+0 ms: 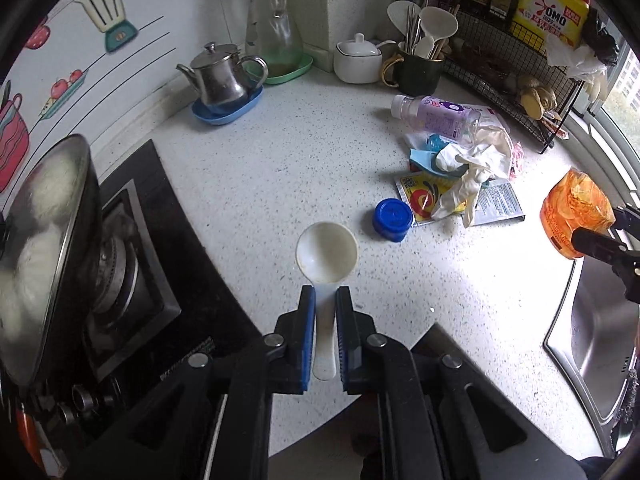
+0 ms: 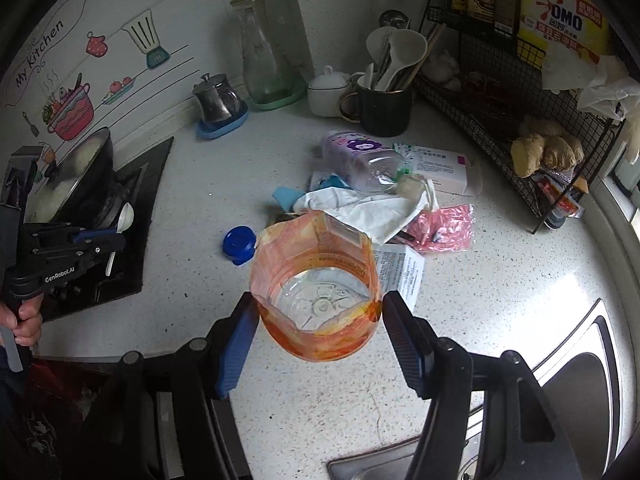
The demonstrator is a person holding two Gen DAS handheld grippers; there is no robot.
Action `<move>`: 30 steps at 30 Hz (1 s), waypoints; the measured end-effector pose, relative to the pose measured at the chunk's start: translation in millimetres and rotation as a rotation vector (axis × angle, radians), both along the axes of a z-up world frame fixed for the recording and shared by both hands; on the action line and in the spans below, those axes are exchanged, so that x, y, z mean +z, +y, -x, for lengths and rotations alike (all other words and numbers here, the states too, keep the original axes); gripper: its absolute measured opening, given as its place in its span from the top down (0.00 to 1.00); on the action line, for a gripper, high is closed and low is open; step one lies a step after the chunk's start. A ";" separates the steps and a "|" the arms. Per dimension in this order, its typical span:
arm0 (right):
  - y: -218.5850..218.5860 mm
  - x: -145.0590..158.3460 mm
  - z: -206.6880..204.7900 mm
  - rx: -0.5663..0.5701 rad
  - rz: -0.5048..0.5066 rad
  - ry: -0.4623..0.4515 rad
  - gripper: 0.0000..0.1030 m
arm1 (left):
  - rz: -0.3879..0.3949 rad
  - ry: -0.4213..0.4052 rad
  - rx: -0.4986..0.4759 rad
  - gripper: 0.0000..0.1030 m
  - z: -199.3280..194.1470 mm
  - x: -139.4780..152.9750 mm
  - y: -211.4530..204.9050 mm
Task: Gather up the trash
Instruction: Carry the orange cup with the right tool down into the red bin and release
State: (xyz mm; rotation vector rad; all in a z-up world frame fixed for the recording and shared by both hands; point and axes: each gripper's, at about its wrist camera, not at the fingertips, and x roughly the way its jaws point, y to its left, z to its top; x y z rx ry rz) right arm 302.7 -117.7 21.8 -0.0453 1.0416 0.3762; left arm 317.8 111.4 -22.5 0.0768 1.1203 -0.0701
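My left gripper point(image 1: 326, 296) is shut on the handle of a white plastic spoon point(image 1: 326, 252), held above the speckled counter point(image 1: 248, 184). In the right wrist view, that gripper point(image 2: 114, 240) and the spoon point(image 2: 125, 216) hang over the stove edge. My right gripper point(image 2: 319, 300) is shut on a cut-off clear bottle with an orange label point(image 2: 316, 280), open end facing the camera; the left view shows this bottle point(image 1: 576, 216) at the far right. On the counter lies a trash pile: a purple bottle point(image 1: 436, 116), white gloves point(image 1: 472, 164), a blue cap point(image 1: 393, 216), a pink wrapper point(image 2: 444, 228) and a medicine box point(image 2: 436, 168).
A gas stove with a lidded pan point(image 1: 52, 240) fills the left. Along the wall stand a steel teapot point(image 1: 222, 76), a glass carafe point(image 1: 276, 24), a white sugar bowl point(image 1: 357, 60) and a mug of utensils point(image 1: 416, 68). A wire rack point(image 2: 520, 120) and steel sink point(image 1: 600, 340) are at the right.
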 end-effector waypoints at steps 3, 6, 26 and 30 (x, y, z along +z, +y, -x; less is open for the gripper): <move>29.3 2.1 23.5 0.055 -0.004 -0.005 0.41 | 0.005 -0.011 0.019 0.91 28.9 3.5 8.2; 54.3 1.4 50.7 0.108 -0.007 -0.004 0.41 | 0.010 -0.018 0.042 0.91 61.4 4.2 17.9; 151.3 -147.3 170.5 0.245 0.102 0.102 0.41 | 0.067 0.135 0.196 0.91 213.9 -140.5 53.5; 161.5 -203.6 168.2 0.259 0.119 0.132 0.41 | 0.065 0.176 0.235 0.91 216.2 -183.5 60.1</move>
